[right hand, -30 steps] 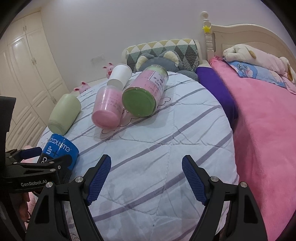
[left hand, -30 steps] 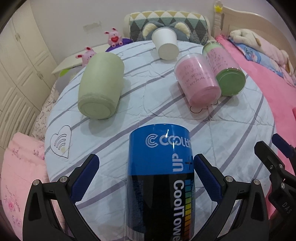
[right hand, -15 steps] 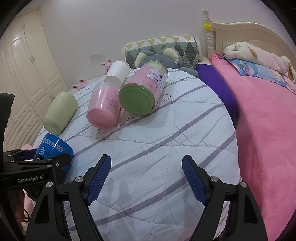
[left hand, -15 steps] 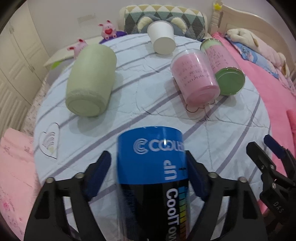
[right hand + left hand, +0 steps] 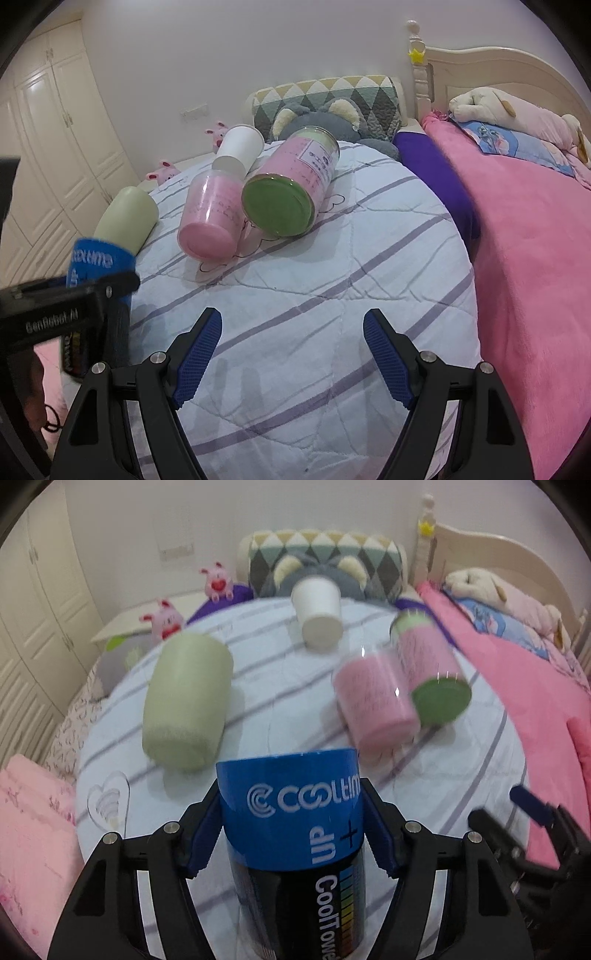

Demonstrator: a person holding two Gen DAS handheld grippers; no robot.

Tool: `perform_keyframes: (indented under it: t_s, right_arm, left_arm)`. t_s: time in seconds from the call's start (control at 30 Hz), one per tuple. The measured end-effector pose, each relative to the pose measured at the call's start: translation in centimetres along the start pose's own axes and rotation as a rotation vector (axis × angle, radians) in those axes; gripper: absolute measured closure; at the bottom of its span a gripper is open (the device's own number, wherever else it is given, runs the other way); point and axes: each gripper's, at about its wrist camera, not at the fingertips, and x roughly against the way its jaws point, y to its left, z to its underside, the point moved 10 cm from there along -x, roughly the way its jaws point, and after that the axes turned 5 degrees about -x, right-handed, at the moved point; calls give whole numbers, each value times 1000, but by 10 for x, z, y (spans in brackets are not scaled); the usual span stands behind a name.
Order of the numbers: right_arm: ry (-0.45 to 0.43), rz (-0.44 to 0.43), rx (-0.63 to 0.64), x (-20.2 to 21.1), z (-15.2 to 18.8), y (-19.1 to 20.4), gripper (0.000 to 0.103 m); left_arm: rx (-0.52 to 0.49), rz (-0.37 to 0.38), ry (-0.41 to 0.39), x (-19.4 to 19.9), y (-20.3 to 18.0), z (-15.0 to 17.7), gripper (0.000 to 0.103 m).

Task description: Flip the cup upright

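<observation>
My left gripper (image 5: 291, 830) is shut on a blue and black cup (image 5: 295, 823) with white lettering and holds it tilted up off the striped round cushion (image 5: 277, 686). The same cup (image 5: 98, 266) shows at the left of the right wrist view, in the left gripper (image 5: 70, 306). My right gripper (image 5: 291, 354) is open and empty above the cushion's near part.
A pale green cup (image 5: 186, 701), a pink clear cup (image 5: 373, 701), a green-lidded jar (image 5: 430, 668) and a white paper cup (image 5: 317, 609) lie on the cushion. A pink blanket (image 5: 535, 258) covers the bed on the right. Plush toys and a patterned pillow (image 5: 328, 96) lie behind.
My left gripper has closed on the blue cup and lifted it, tilting its far end upward. The right gripper has stayed open and nearly still.
</observation>
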Motion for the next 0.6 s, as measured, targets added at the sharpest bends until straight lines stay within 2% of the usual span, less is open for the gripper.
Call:
perform_keyframes:
  t_s: [0.27,0.6]
  right_arm:
    - [-9,-3,3,-2,-3,6,23]
    - [-10,3,-1,2,0,7,23]
  left_arm:
    - [21,-2,-121,3,3,-22,33]
    - [-1,30,-187,20,0,-11,33]
